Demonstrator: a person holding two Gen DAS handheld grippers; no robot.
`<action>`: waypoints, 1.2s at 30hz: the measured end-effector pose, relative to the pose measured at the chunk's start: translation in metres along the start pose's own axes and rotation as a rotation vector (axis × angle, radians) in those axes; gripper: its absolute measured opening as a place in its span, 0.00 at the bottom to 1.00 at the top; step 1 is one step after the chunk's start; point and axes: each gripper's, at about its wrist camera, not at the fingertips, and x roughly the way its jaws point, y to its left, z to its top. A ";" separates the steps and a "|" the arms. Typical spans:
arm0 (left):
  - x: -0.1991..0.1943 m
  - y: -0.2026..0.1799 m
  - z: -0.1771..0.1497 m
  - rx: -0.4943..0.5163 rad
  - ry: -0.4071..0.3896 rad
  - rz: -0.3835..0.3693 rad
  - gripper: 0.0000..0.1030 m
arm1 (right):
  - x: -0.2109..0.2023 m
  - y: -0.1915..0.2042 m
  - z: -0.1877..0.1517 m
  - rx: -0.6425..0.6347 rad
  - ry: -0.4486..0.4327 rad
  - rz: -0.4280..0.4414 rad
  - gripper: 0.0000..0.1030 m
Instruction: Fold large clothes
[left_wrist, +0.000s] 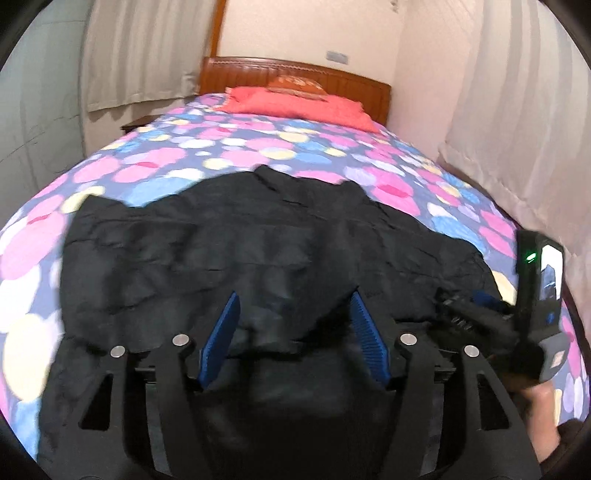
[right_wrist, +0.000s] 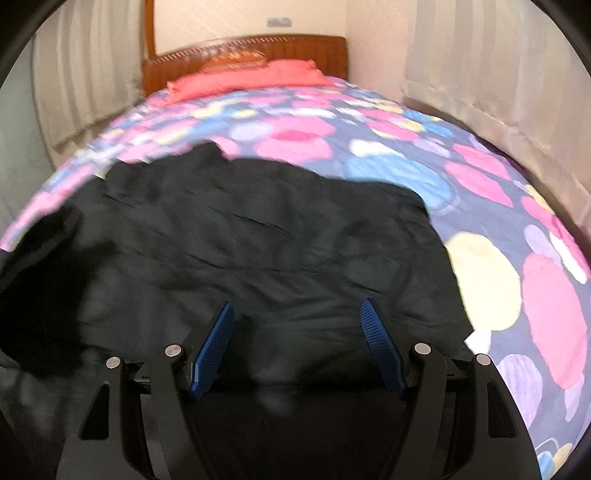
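A large black garment (left_wrist: 236, 251) lies spread on the flowered bed cover (left_wrist: 207, 147), rumpled, with its near edge under both grippers. My left gripper (left_wrist: 293, 299) is open, its blue pads apart just above the garment's near edge. The right gripper's body (left_wrist: 539, 295) shows at the right edge of the left wrist view. In the right wrist view the same garment (right_wrist: 258, 236) fills the middle and left. My right gripper (right_wrist: 297, 306) is open and empty over the garment's near right part. The frames are blurred.
The bed cover (right_wrist: 498, 229) lies bare to the right. A red pillow (left_wrist: 295, 105) and wooden headboard (left_wrist: 295, 72) are at the far end. Curtains (left_wrist: 517, 110) hang on both sides, close to the bed's right edge. A dark nightstand (left_wrist: 138, 122) stands at the far left.
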 end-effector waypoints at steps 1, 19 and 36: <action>-0.006 0.009 -0.001 -0.011 -0.007 0.011 0.61 | -0.008 0.008 0.005 0.005 -0.015 0.035 0.68; -0.031 0.108 -0.018 -0.144 0.004 0.123 0.64 | 0.008 0.105 0.002 -0.052 0.112 0.298 0.24; 0.000 0.120 0.004 -0.094 0.038 0.152 0.66 | 0.045 -0.022 0.044 0.001 0.051 0.030 0.19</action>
